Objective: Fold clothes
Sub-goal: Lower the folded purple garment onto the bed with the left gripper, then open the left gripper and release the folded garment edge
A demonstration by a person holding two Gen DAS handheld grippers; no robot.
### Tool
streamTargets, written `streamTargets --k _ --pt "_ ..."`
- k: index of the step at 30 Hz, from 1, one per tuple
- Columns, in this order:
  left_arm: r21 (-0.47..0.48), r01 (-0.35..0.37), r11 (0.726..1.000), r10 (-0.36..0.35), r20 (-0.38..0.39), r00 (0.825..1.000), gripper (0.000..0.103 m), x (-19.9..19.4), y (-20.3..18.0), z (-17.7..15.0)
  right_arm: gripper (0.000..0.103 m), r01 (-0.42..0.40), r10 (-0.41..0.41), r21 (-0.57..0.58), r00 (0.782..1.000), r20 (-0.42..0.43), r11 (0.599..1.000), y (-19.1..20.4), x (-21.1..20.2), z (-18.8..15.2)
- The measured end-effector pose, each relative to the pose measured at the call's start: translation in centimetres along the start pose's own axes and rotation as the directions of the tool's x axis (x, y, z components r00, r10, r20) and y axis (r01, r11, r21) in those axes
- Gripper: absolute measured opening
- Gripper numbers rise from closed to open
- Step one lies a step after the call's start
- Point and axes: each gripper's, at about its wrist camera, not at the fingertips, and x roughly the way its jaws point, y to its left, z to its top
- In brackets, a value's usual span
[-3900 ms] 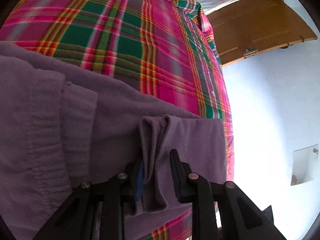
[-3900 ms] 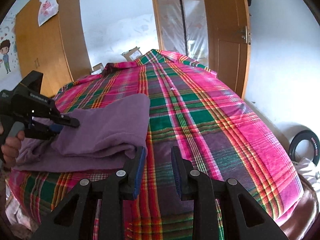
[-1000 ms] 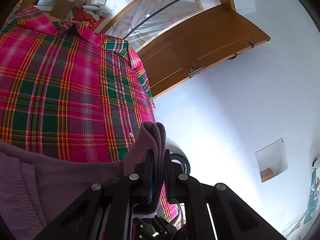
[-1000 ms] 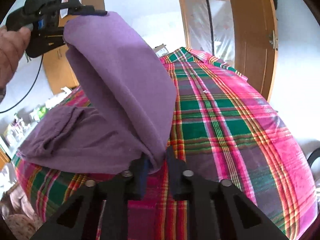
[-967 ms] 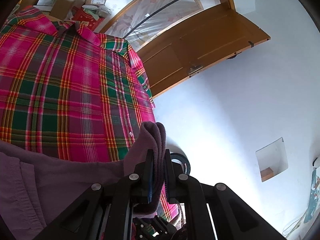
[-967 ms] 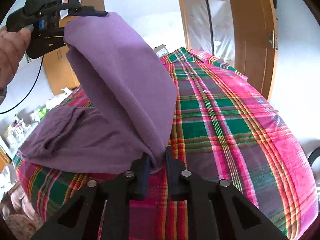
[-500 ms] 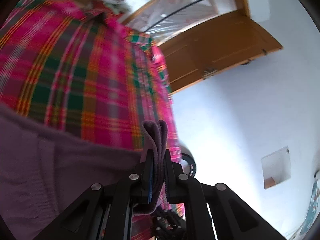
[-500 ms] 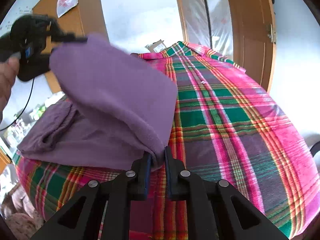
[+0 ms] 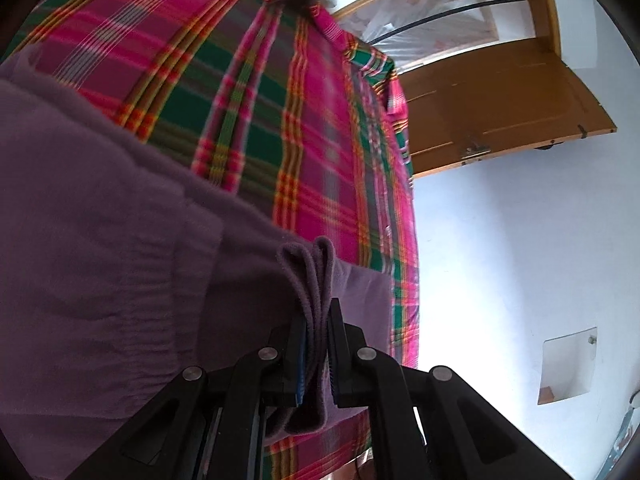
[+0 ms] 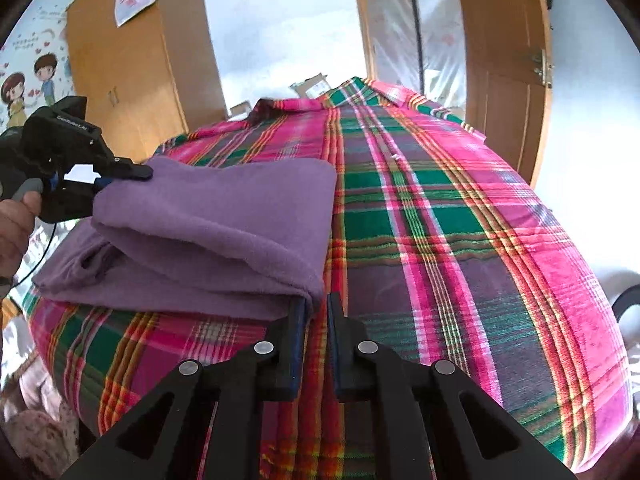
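Purple garment (image 10: pixel 224 216) lies near the front left corner of the bed (image 10: pixel 460 216), doubled over on itself on the plaid cover. We hold it at two corners of the upper layer. Our left gripper (image 9: pixel 316 344) pinches a bunched edge, several thicknesses of cloth standing up between its pads; from the right wrist view it sits at the far left corner of the top layer. Our right gripper (image 10: pixel 316 312) has its pads drawn close around the near right corner of the same layer, a fold of purple caught between them just above the cover.

We judge that two corners are held so the flap stays stretched and square as it rests over the lower layer, whose gathered, ribbed band shows in the left wrist view. The top layer is low and nearly flat, its right edge running along the fold line, so the fold looks laid rather than in flight. Whether another fold is wanted, we cannot settle. A hand (image 10: pixel 12 224) grips the left tool at the bed's left edge.
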Motion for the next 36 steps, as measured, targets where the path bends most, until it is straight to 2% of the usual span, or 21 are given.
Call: streamTargets --k 5,8,12,15,19,21,25,30,33,36 --pt "-0.018 -0.033 0.999 0.033 -0.018 0.999 0.009 0.1 1.3 -0.7 0.011 0.014 -0.014 0.019 1.0 0.017 1.0 -1.0 -1.2 0.4" --pt "0.009 -0.073 0.997 0.073 -0.027 0.997 0.009 -0.2 1.0 -1.3 0.011 -0.033 0.031 0.072 0.999 0.031 0.997 -1.6 -1.4 1.2" --pt "0.043 -0.12 0.992 0.121 -0.02 0.992 0.01 -1.2 0.4 -1.8 0.016 -0.122 0.119 0.179 0.992 0.029 0.976 -2.7 -0.6 2.5" --pt "0.064 -0.169 0.983 0.168 0.021 0.986 0.01 -2.1 -0.3 -1.7 0.022 -0.223 0.231 0.252 0.973 -0.003 0.942 -3.4 0.9 3.1" --pt "0.114 -0.143 0.983 0.14 0.03 0.99 0.01 -2.1 -2.6 -1.7 0.023 -0.269 0.288 0.281 0.957 -0.028 0.921 -3.6 1.9 3.2" --pt "0.146 -0.119 0.982 0.119 0.011 0.993 0.01 -0.5 -4.3 -1.3 0.023 -0.281 0.304 0.277 0.952 -0.041 0.919 -3.6 1.9 3.2" --pt "0.207 -0.061 0.976 0.08 -0.08 0.994 0.01 3.6 -7.2 -1.2 0.023 -0.298 0.324 0.226 0.942 -0.086 0.927 -3.1 1.6 2.9" --pt "0.241 -0.035 0.97 0.084 -0.197 0.977 0.01 8.2 -9.0 -1.6 0.024 -0.304 0.32 0.124 0.936 -0.143 0.945 -2.2 1.0 2.7" --pt "0.24 -0.045 0.97 0.103 -0.236 0.966 0.01 10.1 -9.3 -1.5 0.024 -0.285 0.285 0.028 0.94 -0.188 0.958 -1.5 0.9 2.6" --pt "0.224 -0.04 0.974 0.095 -0.242 0.966 0.01 10.2 -9.1 -1.5 0.024 -0.257 0.238 -0.073 0.951 -0.197 0.964 -1.2 0.6 2.9"
